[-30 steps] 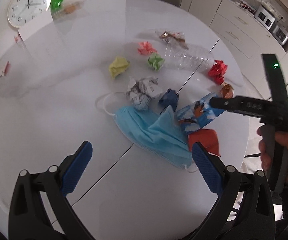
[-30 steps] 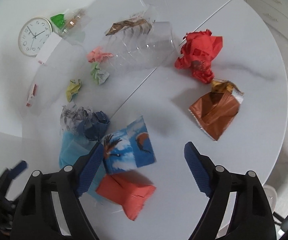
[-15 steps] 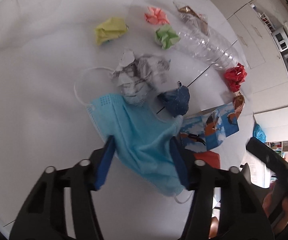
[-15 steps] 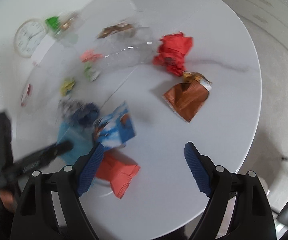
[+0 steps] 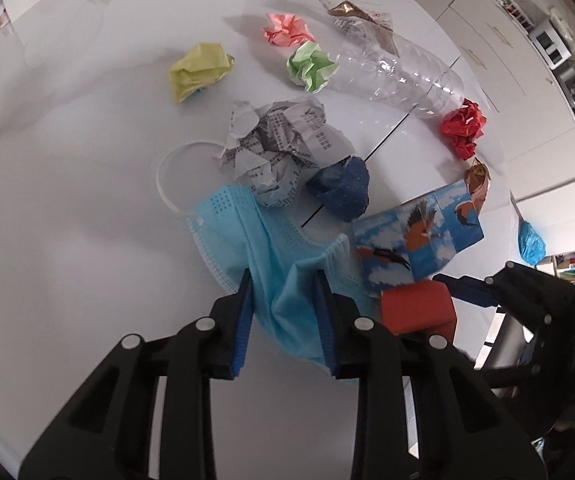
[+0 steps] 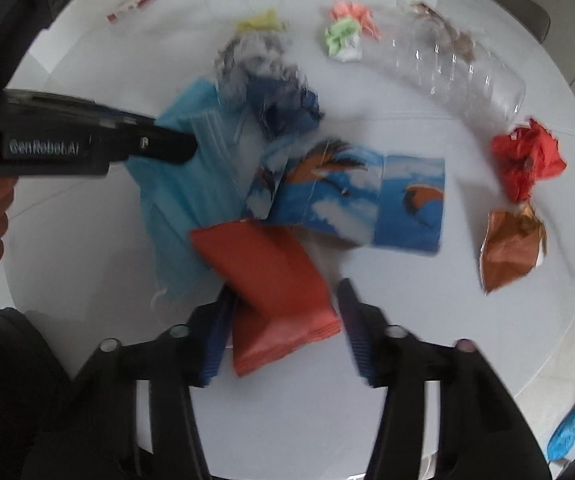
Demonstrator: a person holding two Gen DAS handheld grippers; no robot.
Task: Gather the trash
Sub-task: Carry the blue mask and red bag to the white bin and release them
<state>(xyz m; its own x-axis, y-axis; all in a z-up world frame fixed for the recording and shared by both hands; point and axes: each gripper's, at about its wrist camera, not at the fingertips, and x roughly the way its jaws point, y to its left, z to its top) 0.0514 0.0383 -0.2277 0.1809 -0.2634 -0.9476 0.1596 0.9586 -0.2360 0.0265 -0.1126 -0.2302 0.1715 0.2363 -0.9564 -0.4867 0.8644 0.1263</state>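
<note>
My left gripper has its jaws narrowed onto a bunched fold of the blue mask, which lies on the white table. The mask's ear loop curls out to one side. Crowding the far edge of the mask are a crumpled receipt and a dark blue wad, both touching it or nearly so. Just beside them lies the bird-print wrapper, with the red packet against its near edge.

My right gripper has its jaws set around the near end of the red packet; the frame is blurred, so I cannot tell whether the pads actually grip it. The packet overlaps both mask and bird wrapper.

Farther back are a yellow wad, a green wad, a pink wad and a clear bottle lying on its side. A red wad and a brown foil wrapper sit near the table's edge, well apart from the mask.

The left gripper's body reads "GenRobot.AI". The receipt's print is too small to read.
</note>
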